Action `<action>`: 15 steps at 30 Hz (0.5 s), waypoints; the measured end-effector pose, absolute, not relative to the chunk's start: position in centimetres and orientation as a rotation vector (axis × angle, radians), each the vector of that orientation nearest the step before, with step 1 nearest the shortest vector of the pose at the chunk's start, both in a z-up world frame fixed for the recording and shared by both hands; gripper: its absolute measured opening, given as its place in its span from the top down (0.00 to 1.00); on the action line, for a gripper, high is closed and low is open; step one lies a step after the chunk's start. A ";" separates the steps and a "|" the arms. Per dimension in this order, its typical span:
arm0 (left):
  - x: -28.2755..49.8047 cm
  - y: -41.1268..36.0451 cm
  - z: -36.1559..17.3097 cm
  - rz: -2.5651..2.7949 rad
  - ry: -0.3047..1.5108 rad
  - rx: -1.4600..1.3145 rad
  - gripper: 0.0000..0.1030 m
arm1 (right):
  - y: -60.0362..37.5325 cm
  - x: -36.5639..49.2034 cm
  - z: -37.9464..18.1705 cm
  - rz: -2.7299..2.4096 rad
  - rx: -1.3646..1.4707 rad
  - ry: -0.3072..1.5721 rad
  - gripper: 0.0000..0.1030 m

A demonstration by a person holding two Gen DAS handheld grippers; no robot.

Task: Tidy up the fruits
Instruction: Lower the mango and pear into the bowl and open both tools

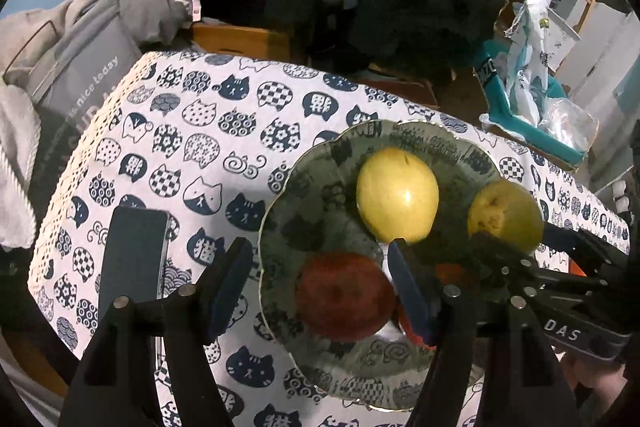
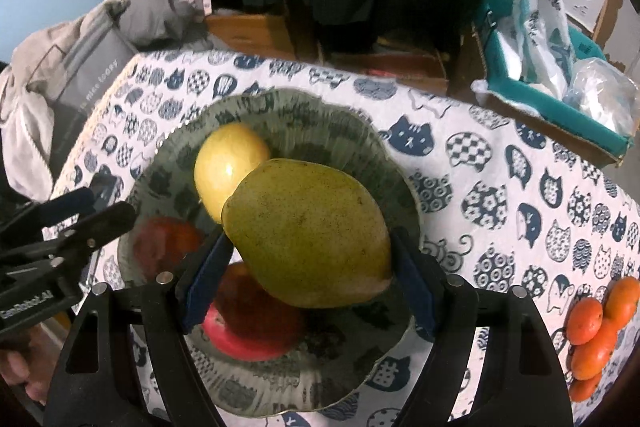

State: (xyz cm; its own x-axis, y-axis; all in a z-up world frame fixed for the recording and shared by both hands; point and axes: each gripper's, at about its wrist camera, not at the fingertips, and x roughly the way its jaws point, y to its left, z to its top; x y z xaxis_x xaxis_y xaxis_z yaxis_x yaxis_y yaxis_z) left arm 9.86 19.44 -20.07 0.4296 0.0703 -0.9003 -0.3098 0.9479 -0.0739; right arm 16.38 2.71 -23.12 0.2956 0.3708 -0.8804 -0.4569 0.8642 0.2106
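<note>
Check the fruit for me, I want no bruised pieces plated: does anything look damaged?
The green pear in the right tongs shows a brownish rough patch at one end. The yellow fruit looks clean.

The green pear [image 2: 308, 235] is hiding part of a red apple [image 2: 256, 323] and the yellow fruit [image 2: 224, 163]. The picture's edge is cutting off the oranges [image 2: 596, 331]. The left gripper [image 1: 320, 295] is covering some of another red fruit [image 1: 344, 295], which is looking blurred.

A cat-print cloth [image 1: 208, 131] covers the tabletop; a dark phone [image 1: 134, 259] lies there, a teal box [image 2: 560, 111] stands beyond.
</note>
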 end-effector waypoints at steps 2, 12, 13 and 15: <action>9.7 19.6 -20.1 0.245 1.105 -0.249 0.30 | 3.0 16.3 -23.5 0.550 -0.101 1.155 0.23; 9.3 19.3 -19.5 0.239 1.098 -0.237 0.30 | 2.3 16.4 -20.9 0.544 -0.079 1.095 0.20; 9.3 19.2 -19.3 0.237 1.096 -0.235 0.30 | 2.2 16.4 -20.6 0.540 -0.080 1.087 0.20; 9.2 18.9 -18.8 0.230 1.089 -0.232 0.30 | 1.9 16.1 -19.7 0.528 -0.084 1.060 0.20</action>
